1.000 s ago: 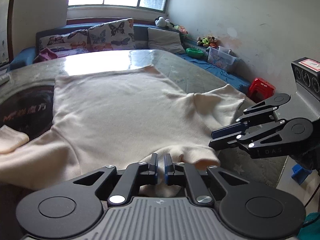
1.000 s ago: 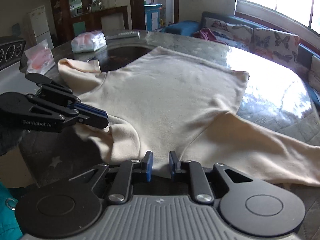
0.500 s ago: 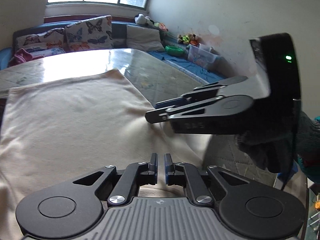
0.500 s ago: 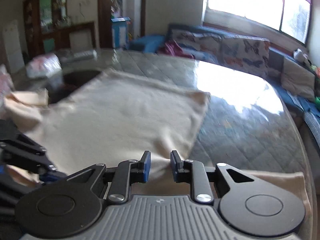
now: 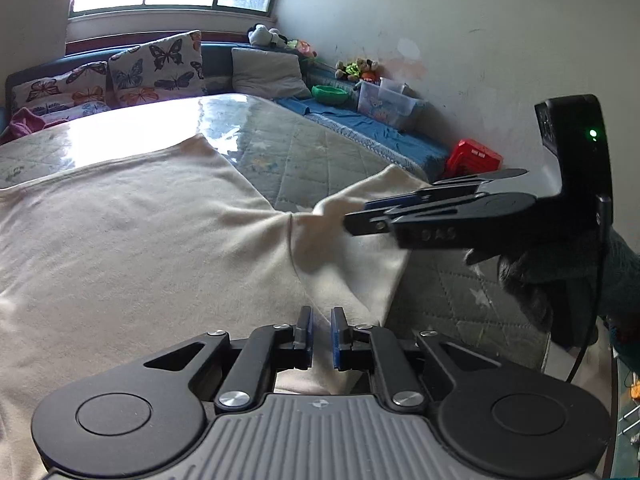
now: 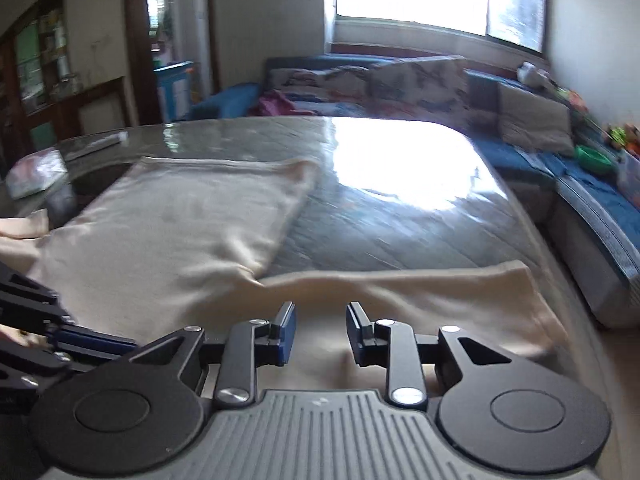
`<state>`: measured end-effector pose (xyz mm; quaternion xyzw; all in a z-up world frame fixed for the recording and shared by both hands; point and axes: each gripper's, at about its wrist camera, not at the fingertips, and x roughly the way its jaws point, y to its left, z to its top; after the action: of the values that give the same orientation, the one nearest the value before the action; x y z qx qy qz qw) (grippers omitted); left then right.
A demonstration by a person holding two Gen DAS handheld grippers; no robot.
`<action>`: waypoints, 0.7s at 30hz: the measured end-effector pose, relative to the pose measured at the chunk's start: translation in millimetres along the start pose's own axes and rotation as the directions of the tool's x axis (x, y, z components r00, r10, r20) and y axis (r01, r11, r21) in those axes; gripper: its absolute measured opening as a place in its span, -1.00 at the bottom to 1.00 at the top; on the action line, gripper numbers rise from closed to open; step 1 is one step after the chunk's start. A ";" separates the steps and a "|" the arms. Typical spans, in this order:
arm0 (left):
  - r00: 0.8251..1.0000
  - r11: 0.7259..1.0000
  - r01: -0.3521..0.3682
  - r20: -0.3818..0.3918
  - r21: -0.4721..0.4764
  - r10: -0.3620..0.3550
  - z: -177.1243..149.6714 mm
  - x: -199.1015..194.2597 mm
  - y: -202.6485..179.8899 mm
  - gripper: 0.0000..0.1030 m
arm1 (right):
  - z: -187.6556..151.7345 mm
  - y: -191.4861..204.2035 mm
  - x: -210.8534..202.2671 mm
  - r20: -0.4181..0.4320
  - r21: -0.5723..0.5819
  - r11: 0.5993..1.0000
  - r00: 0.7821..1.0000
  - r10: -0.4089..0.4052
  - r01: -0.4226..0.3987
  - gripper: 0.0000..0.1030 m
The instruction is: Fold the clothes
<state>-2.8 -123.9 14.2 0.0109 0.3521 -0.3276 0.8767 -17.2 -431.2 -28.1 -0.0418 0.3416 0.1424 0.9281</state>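
A cream sweater (image 5: pixel 132 232) lies spread flat on the glass-topped table (image 5: pixel 308 160); it also shows in the right wrist view (image 6: pixel 172 220). Its right sleeve (image 6: pixel 420 288) stretches toward the table's right edge. My left gripper (image 5: pixel 321 334) hovers low over the sweater near the shoulder, jaws nearly together with a narrow gap, nothing seen between them. My right gripper (image 6: pixel 320 330) is open just above the sleeve; in the left wrist view it (image 5: pixel 360 216) reaches in from the right over the sleeve (image 5: pixel 360 256).
A sofa with butterfly cushions (image 5: pixel 156 68) runs along the window wall. A blue mattress (image 5: pixel 360 128), toys, a clear bin and a red crate (image 5: pixel 474 158) line the right wall. A plastic bag (image 6: pixel 32 172) lies on the table's far left.
My right gripper has opened and swung right over the sleeve. The left gripper shifted right along the sweater's near edge and stays nearly closed.
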 end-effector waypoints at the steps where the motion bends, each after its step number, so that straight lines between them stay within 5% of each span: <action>1: 1.000 1.000 -0.003 0.002 0.006 0.003 0.2 0.7 -1.8 -0.78 | -2.4 -7.8 -1.0 -0.002 0.018 1.000 1.000 -0.019 0.019 -0.47; 5: 1.000 1.000 -0.005 0.001 0.000 0.005 0.1 -0.4 -1.1 -0.77 | -8.2 -46.7 -5.6 0.002 0.105 0.988 0.994 -0.110 0.110 -0.43; 10: 1.000 1.000 -0.009 -0.001 0.002 0.009 0.3 -0.2 -3.1 -0.76 | -11.1 -87.9 0.1 -0.008 0.161 0.943 0.955 -0.295 0.293 -0.35; 21: 1.000 1.000 -0.018 -0.003 0.009 0.018 -0.2 0.4 -6.7 -0.76 | -17.5 -106.3 2.1 -0.016 0.223 0.937 0.962 -0.273 0.270 -0.37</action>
<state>-6.7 -129.4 15.2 0.0184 0.3519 -0.3213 0.8790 4.6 -535.5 -44.9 0.0168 0.3394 -0.0259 0.9401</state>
